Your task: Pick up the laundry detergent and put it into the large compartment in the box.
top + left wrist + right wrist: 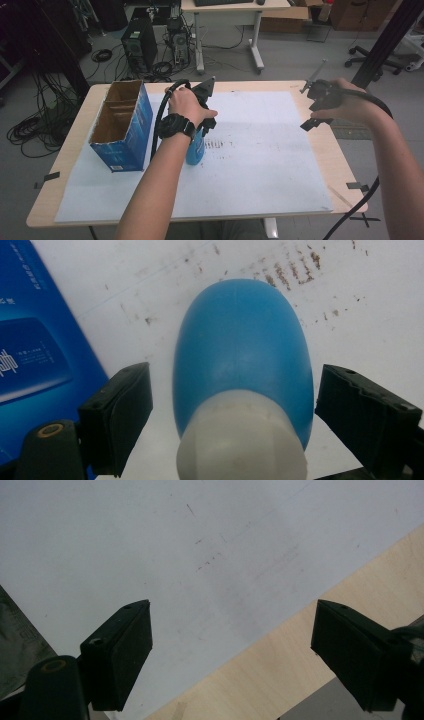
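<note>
Blue bottle (242, 355) stands upright on the white sheet (260, 165) beside the blue box (122, 125), left gripper (232, 405) straddling it from above, jaws released with visible gaps; right gripper (232, 650) parked wide at the counter (345, 165) edge, empty.

Blue bottle (242, 355): smooth plastic body, rounded, with a white cap (242, 445). In the left gripper view it fills the centre of the frame, cap at the bottom edge, body stretching toward the top. In the high view it sits left of centre (196, 150), upright on the white sheet, top hidden under the hand. Just right of the blue box.
</note>
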### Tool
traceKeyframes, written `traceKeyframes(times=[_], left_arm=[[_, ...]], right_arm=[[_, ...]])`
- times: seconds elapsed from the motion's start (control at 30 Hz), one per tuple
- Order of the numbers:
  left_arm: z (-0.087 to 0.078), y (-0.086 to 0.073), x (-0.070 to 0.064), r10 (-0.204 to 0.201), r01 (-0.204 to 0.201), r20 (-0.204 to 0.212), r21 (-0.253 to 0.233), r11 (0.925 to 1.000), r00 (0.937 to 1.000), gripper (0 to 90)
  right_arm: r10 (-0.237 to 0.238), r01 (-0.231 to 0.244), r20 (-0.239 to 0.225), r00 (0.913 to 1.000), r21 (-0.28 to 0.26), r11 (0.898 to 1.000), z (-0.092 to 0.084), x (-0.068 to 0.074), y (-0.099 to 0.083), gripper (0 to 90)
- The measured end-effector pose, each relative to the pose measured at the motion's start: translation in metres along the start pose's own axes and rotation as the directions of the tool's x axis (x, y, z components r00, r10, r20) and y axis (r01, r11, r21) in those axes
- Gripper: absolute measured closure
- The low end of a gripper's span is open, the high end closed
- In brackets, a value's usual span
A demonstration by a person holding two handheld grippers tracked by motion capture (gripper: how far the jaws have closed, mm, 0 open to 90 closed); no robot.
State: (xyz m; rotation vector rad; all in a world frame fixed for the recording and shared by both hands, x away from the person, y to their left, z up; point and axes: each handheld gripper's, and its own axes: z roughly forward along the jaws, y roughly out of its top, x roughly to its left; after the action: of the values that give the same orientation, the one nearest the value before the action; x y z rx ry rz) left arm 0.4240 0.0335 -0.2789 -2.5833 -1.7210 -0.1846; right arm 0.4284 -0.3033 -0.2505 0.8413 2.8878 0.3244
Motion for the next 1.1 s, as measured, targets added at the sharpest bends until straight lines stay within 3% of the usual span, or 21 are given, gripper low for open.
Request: traceKeyframes(times=[0.2, 0.37, 0.77, 1.1], left_arm=[[0.004, 0.001, 0.0, 0.005, -0.005, -0.001, -0.001, 1.0, 1.0, 16.7], [0.005, 0.002, 0.001, -0.016, 0.016, 0.0, 0.012, 0.9998, 0.9999, 23.9], [0.012, 0.002, 0.002, -0.037, 0.036, 0.02, 0.048, 0.9982, 0.9991, 30.1], [0.012, 0.002, 0.004, -0.062, 0.06, 0.033, 0.048, 0.997, 0.9976, 37.0]], right_arm=[[0.001, -0.001, -0.001, 1.0, 0.002, 1.0, 0.001, -0.001, -0.001, 16.5], [0.001, -0.001, 0.0, 1.0, 0.001, 1.0, 0.001, -0.001, -0.001, 16.5], [0.004, -0.003, -0.004, 1.0, 0.002, 1.0, 0.002, -0.001, -0.002, 16.4], [0.006, -0.006, -0.006, 1.0, -0.002, 1.0, 0.003, -0.001, -0.004, 16.4]])
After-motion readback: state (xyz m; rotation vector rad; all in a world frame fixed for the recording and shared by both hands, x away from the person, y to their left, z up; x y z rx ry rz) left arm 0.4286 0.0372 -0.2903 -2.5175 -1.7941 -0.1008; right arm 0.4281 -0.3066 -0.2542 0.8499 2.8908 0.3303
